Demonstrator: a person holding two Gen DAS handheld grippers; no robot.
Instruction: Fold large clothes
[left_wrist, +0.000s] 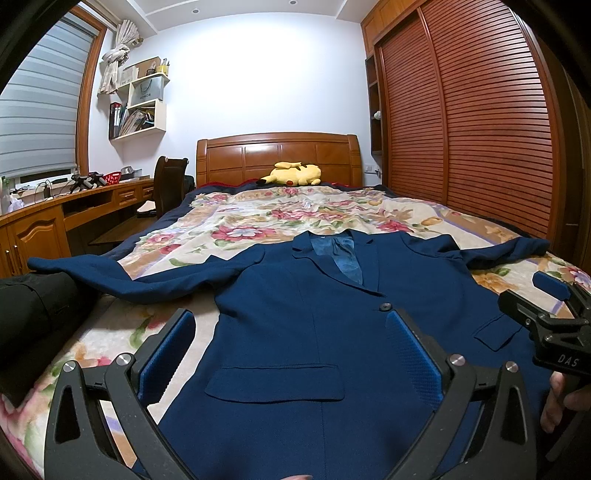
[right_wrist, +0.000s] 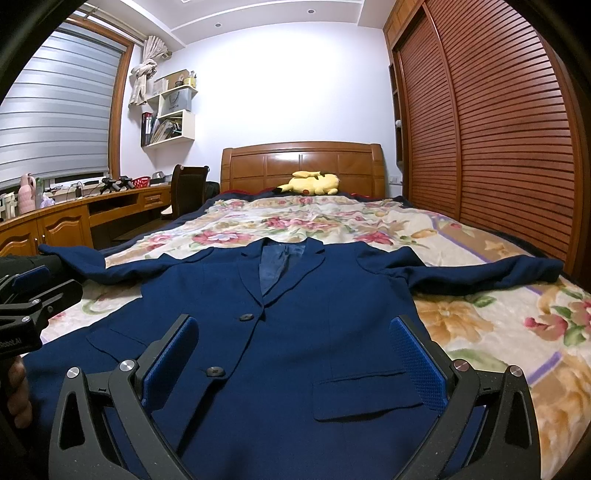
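A dark blue suit jacket (left_wrist: 295, 325) lies flat, front up and buttoned, on the floral bedspread (left_wrist: 258, 221), collar toward the headboard and both sleeves spread out sideways. It also shows in the right wrist view (right_wrist: 288, 332). My left gripper (left_wrist: 291, 354) is open and empty, hovering over the jacket's lower left part by a flap pocket. My right gripper (right_wrist: 295, 362) is open and empty over the jacket's lower right part. Each gripper shows at the edge of the other's view: the right gripper (left_wrist: 554, 317) and the left gripper (right_wrist: 26, 295).
A yellow plush toy (left_wrist: 291, 174) lies by the wooden headboard (left_wrist: 277, 151). A slatted wooden wardrobe (left_wrist: 480, 122) runs along the bed's right side. A wooden desk (left_wrist: 55, 214) and a dark chair (left_wrist: 168, 184) stand to the left.
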